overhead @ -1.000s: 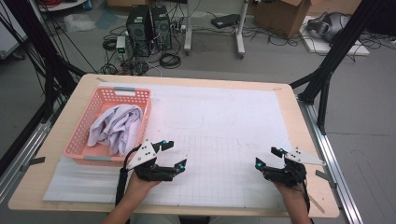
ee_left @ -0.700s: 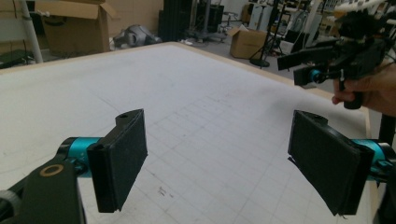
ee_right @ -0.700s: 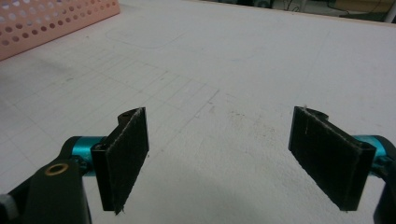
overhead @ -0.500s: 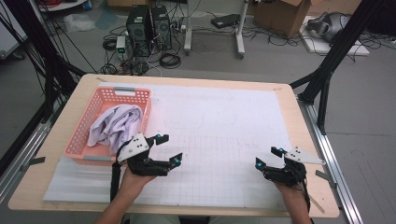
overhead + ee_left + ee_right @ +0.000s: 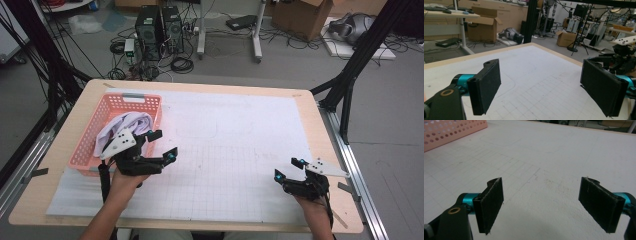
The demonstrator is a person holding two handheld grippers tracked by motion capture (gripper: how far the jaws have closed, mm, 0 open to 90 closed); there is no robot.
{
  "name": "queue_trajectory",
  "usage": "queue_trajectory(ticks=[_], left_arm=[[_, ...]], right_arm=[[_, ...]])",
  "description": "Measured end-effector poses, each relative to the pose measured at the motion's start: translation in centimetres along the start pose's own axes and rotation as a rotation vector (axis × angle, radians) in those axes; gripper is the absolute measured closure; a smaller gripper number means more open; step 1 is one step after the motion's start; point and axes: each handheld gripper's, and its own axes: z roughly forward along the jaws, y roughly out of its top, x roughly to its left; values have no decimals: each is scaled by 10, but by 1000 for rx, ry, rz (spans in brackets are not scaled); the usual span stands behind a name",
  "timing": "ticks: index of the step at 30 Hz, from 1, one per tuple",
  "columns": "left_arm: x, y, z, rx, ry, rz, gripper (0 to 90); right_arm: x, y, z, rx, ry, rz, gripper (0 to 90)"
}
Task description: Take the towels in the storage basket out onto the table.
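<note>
Hovering at the lower left of the high view, the left tongs (image 5: 161,144) gape wide just beside the pink basket (image 5: 112,105), which holds a white cloth (image 5: 120,125). At the lower right, the right tongs (image 5: 286,168) also stand wide over the white surface (image 5: 240,135), holding nothing.

the left gripper (image 5: 161,145) is held raised in the person's left hand (image 5: 121,181), forearm coming in from the bottom edge; its jaws stand wide apart with nothing between them. the right gripper (image 5: 288,169) sits low in the right hand (image 5: 311,206), jaws likewise spread wide, the gap between the pads (image 5: 491,203) bare.
</note>
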Motion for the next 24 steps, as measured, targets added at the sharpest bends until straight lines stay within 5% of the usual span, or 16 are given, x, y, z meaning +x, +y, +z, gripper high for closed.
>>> queue_trajectory(ticks=[5, 9, 16, 21, 23, 24], left_arm=[[17, 14, -10, 17, 34, 21, 170], [37, 22, -14, 34, 65, -6, 173], [68, 28, -27, 70, 157, -5, 173], [95, 20, -32, 170, 259, -15, 169], [110, 15, -30, 261, 333, -24, 170], [110, 15, -30, 261, 333, -24, 170]], right_arm=[[0, 0, 0, 2, -3, 6, 189], [0, -1, 0, 7, 0, 7, 189], [-1, -1, 1, 11, -1, 2, 189], [0, -1, 1, 12, -4, 2, 189], [-1, -1, 1, 10, -3, -3, 189], [0, -1, 1, 12, -2, -1, 189]])
